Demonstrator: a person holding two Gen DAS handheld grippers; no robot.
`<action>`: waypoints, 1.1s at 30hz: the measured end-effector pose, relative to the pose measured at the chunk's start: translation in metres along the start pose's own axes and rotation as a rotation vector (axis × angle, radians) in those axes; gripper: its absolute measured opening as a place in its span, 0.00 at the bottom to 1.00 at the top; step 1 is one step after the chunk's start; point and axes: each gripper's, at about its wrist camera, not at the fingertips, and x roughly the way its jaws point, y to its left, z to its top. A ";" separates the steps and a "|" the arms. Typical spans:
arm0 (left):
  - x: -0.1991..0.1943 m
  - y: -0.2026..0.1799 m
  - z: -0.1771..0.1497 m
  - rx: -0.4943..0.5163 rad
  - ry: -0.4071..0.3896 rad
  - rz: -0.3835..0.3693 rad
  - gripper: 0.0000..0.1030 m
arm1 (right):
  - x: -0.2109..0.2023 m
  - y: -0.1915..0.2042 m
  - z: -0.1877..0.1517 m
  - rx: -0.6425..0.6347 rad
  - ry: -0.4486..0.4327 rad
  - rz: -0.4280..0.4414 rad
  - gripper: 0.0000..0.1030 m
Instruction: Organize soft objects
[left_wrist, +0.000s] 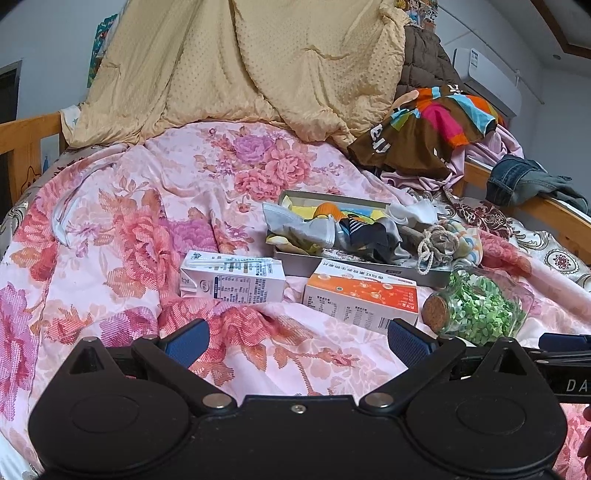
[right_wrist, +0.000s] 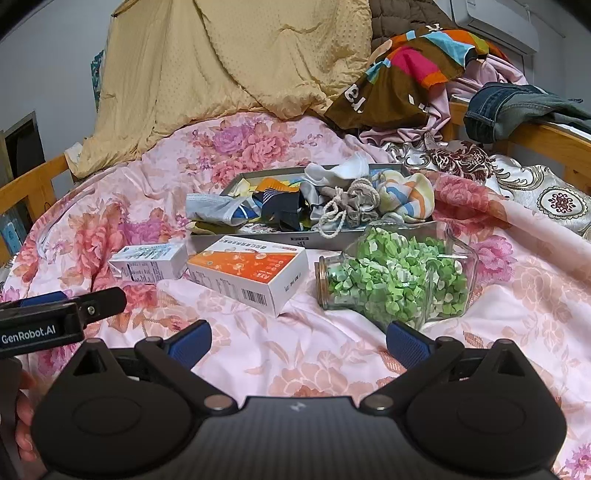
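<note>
Both grippers hang low over a bed with a pink flower sheet (left_wrist: 155, 206). The left gripper (left_wrist: 297, 341) has its two blue fingers (left_wrist: 186, 345) spread wide, and nothing is between them. The right gripper (right_wrist: 297, 341) is spread wide too, and it holds nothing.

Ahead of both grippers sits a flat gray tray (right_wrist: 258, 240). The soft things are piled inside it. There is a face mask (right_wrist: 212, 210) hanging over the tray's left edge, some dark striped socks (right_wrist: 280, 210) in the middle, a small tan string bag (right_wrist: 354, 201) and a striped cloth (right_wrist: 406, 201) at the right end.

Between the tray and the grippers lie three hard things on the sheet. A white carton (left_wrist: 232, 282) is just ahead of the left gripper, a bit to its left. An orange box (left_wrist: 364, 295) lies beside it, touching the tray's front wall. A glass jar (right_wrist: 391, 280) full of green bits lies on its side, just ahead of the right gripper's right finger.

Far behind the tray, a tan blanket (left_wrist: 240, 62) is heaped up. To its right is a pile of clothes (left_wrist: 424, 129), and jeans (right_wrist: 517, 107) hang over the wooden bed rail.
</note>
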 end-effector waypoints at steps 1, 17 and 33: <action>0.000 0.000 0.001 -0.001 0.001 0.000 0.99 | 0.000 0.000 0.000 -0.001 0.002 -0.001 1.00; 0.001 0.000 -0.002 -0.001 0.002 0.000 0.99 | 0.001 0.000 0.000 -0.005 0.009 -0.003 1.00; 0.001 0.000 -0.001 -0.001 0.003 0.000 0.99 | 0.001 0.001 -0.001 -0.006 0.011 -0.003 1.00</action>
